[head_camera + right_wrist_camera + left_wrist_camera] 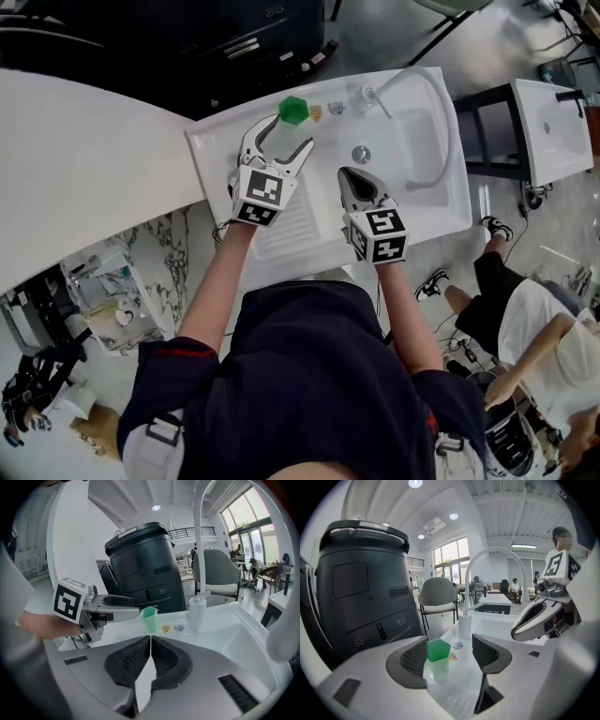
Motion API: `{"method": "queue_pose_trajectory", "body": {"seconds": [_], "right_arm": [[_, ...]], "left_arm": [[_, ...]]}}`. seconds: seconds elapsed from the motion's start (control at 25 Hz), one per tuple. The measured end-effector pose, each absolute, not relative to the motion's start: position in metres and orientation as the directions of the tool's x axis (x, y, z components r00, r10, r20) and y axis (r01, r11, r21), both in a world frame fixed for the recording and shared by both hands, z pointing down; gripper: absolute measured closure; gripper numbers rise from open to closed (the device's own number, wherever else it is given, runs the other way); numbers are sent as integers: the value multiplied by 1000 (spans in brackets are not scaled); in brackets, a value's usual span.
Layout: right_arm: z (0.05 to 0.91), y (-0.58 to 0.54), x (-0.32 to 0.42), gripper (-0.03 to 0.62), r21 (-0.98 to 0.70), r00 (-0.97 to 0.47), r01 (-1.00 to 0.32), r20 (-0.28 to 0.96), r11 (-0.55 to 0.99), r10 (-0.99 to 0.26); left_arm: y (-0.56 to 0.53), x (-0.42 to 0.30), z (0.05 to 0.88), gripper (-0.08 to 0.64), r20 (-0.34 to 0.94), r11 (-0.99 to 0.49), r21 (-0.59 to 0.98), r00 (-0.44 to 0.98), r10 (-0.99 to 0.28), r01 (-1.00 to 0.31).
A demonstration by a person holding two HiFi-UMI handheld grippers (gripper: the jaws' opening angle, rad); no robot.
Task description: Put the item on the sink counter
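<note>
A green six-sided cup [293, 110] stands upright on the back ledge of the white sink counter [217, 150]. My left gripper [288, 133] is open just in front of it. In the left gripper view the cup [438, 651] sits on the counter between the two pads, close to the left pad [414, 657] and well apart from the right one; my left gripper [450, 654] is not pressing on it. My right gripper [352, 180] hovers shut over the sink's front part with nothing in it. The right gripper view shows its jaws [150, 656] shut and the cup [149, 618] beyond.
A curved white faucet [375, 97] rises at the back beside the basin [422, 141] with its drain [361, 154]. Two small items [316, 112] lie beside the cup. A big black machine [361, 583] stands behind the counter. A second sink [553, 127] and a seated person [534, 328] are at the right.
</note>
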State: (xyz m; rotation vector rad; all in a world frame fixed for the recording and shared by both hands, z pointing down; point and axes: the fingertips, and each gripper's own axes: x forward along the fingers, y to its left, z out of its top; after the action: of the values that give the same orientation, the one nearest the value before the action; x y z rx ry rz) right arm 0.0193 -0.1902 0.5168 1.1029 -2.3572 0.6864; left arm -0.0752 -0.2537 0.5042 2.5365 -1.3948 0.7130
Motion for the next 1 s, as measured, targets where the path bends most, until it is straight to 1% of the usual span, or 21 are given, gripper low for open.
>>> {"method": "queue_pose_trajectory", "body": {"seconds": [0.24,0.44,0.76,1.0], "right_arm": [[500,-186,20,557,-228,-596,-782,550,581,-585],[486,-186,22,557,-218,-607,-773,525,596,-596],[469,-181,26,557,-202,-635,-749,492,632,-596],[457,-182,35,557,-200,-659,-729,465,655,-591]], "left_arm": [[-229,-72,486,323,454,-541,-100,445,-772,-835],[-212,-67,476,364,463,-533,-97,436,-772,-841],[-189,-55,461,463,441,-510,-93,424,-791,-855],[-176,-46,446,506,413,-476,-88,403,-817,-875]]}}
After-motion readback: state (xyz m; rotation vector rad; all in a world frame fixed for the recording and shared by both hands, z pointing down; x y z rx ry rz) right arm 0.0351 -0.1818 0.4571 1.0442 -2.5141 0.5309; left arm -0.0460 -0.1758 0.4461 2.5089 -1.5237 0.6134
